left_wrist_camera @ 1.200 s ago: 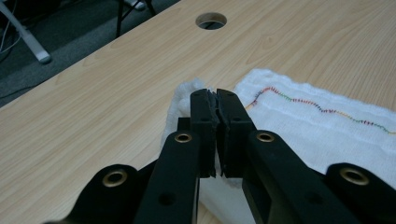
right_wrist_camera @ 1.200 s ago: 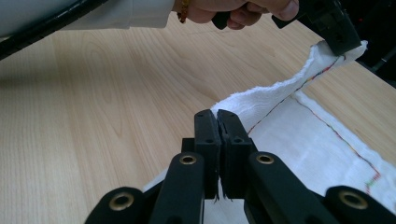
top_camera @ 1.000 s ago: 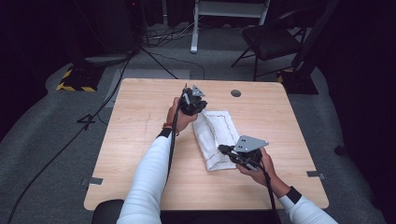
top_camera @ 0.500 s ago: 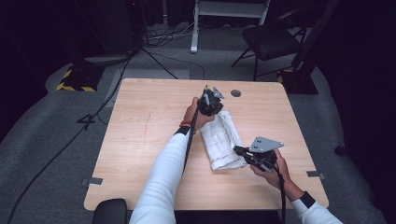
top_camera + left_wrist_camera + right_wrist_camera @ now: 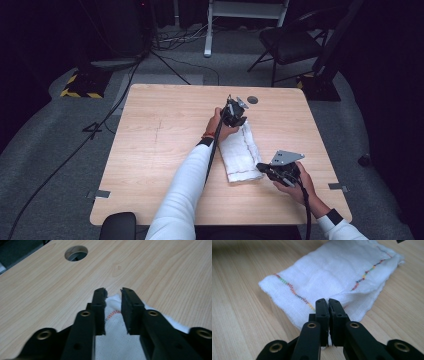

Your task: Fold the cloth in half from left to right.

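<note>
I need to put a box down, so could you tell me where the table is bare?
The light wooden table is bare left of the folded white cloth. It is crowded around the cloth, with the left gripper at its far end and the right gripper at its near corner.

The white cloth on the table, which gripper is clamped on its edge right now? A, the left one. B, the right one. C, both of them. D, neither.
B: in the right gripper view the right gripper has its jaws pressed together on the white cloth's near edge, while in the left gripper view the left gripper, whose jaws have just been opening, stands with a gap, cloth between but unpinched.
</note>
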The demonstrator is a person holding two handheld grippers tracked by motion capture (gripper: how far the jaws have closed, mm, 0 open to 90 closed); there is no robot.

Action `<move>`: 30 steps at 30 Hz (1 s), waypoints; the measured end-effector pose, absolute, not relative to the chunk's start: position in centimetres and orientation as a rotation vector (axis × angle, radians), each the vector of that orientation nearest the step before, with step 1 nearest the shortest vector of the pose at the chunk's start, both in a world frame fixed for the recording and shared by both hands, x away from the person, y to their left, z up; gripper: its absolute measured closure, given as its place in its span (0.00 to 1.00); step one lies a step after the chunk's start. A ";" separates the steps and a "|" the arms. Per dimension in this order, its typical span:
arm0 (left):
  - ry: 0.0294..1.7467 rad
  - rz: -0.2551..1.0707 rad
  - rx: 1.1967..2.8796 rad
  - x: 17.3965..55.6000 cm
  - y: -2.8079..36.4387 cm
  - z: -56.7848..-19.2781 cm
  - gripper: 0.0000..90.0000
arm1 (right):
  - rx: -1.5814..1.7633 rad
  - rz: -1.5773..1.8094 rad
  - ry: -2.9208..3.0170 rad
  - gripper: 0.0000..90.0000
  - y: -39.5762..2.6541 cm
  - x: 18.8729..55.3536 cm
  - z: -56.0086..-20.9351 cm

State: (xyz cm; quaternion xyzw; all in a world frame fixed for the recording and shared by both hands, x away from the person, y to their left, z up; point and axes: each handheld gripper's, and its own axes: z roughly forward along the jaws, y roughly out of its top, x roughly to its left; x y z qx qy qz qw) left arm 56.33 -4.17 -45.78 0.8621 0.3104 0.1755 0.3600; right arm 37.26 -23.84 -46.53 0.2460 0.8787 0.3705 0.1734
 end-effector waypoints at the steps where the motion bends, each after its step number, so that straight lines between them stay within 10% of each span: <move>1: 0.802 0.457 2.217 56.3 -4.0 -45.7 0.71 | 0.698 1.039 2.497 0.96 -23.8 37.3 -46.6; 12: 0.770 0.439 2.191 51.2 0.8 -44.1 0.33 | 0.796 0.989 2.512 0.68 -26.4 37.6 -47.3; 30: 0.576 0.307 2.357 41.5 1.7 -47.0 0.26 | 0.803 0.930 2.463 0.47 -26.2 40.8 -47.8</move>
